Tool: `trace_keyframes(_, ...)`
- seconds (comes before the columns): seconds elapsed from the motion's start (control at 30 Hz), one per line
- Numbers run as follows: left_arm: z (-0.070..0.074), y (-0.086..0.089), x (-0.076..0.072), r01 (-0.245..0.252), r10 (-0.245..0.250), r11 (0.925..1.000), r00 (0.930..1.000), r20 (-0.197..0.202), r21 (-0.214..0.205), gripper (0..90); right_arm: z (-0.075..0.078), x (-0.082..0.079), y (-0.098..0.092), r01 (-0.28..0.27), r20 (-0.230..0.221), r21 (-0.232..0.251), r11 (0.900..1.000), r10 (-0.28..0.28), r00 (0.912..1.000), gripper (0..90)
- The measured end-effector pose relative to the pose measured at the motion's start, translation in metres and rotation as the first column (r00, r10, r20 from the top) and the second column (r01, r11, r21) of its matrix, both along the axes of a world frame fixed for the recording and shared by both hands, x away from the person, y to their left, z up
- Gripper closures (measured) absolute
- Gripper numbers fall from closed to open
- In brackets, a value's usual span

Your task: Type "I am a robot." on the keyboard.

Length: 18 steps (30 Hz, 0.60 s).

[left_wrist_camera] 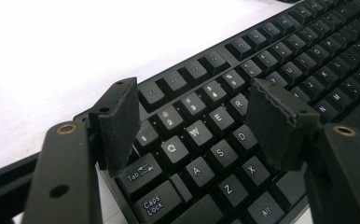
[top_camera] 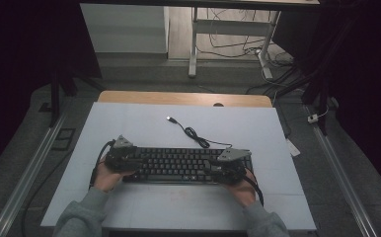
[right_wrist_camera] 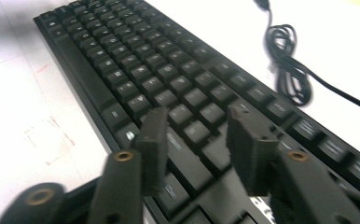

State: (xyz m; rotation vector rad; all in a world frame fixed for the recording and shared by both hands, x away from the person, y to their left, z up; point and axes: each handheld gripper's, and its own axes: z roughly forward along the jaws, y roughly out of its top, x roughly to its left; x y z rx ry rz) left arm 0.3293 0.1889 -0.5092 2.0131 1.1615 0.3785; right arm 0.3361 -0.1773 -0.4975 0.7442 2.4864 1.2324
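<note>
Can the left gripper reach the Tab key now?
Probably yes. The left gripper hangs open just above the keyboard, and the Tab key lies uncovered beside its pad.

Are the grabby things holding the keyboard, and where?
Nothing is held. Both the left hand-held gripper and right hand-held gripper hang open above opposite ends of the flat black plastic keyboard.

Black keyboard on white table
</note>
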Motion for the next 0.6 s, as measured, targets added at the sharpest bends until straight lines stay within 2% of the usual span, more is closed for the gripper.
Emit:
trace_keyframes(0.3, -0.001, 0.000, 0.000, 0.001, -0.001, 1.0000, 1.0000, -0.002, 0.002, 34.2, -0.002, 0.008, 0.028, -0.077, -0.056, -0.017, 0.9969, 0.076, 0.9955, 89.2)
trace_keyframes(0.6, -0.002, -0.001, 0.000, 0.003, -0.003, 1.0000, 1.0000, -0.003, 0.005, 34.0, -0.009, 0.010, 0.050, -0.118, -0.078, -0.046, 0.9919, 0.115, 0.9904, 89.5)
